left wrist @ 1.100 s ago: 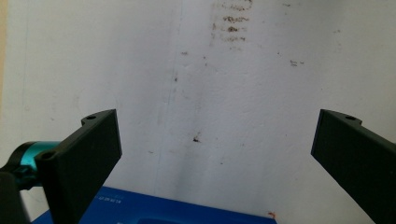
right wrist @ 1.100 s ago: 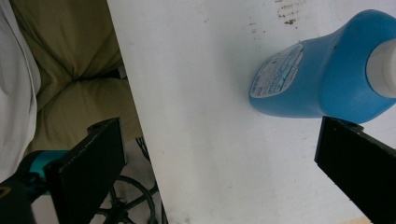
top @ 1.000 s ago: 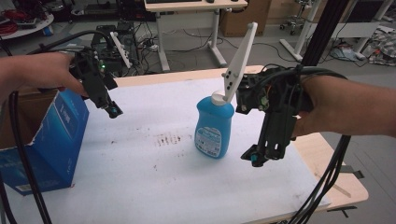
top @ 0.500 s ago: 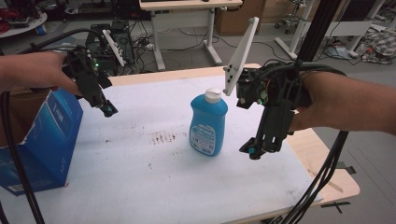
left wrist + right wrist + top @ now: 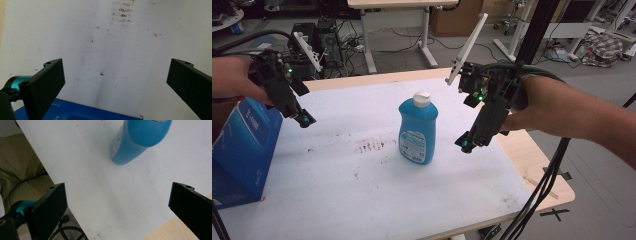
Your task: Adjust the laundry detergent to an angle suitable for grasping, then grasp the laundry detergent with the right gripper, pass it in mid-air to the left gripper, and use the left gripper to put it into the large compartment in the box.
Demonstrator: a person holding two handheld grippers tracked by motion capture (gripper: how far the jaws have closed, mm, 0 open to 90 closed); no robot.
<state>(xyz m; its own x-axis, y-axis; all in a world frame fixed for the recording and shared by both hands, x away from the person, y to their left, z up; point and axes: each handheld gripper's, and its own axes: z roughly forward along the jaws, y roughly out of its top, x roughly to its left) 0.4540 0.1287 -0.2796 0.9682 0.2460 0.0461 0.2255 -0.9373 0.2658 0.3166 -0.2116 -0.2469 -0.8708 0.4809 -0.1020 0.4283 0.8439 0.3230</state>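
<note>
High view, one blue bottle (image 5: 417, 129) upright, one blue box (image 5: 239, 150), two tongs apart

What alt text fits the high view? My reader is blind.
A blue bottle with a white cap stands upright on a white table. An open right gripper hangs beside it; the left gripper hovers over a blue box.

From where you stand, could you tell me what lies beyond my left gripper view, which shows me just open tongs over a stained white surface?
Observer: A blue bottle stands upright mid-table, apart from both tongs.
Operator: Thank you; where are the right tongs?
Observer: The right tongs hang open beside the bottle, not touching it.
Operator: And the blue edge at the bottom of my view?
Observer: That is a blue box at the table's left edge, below the left tongs.
</note>
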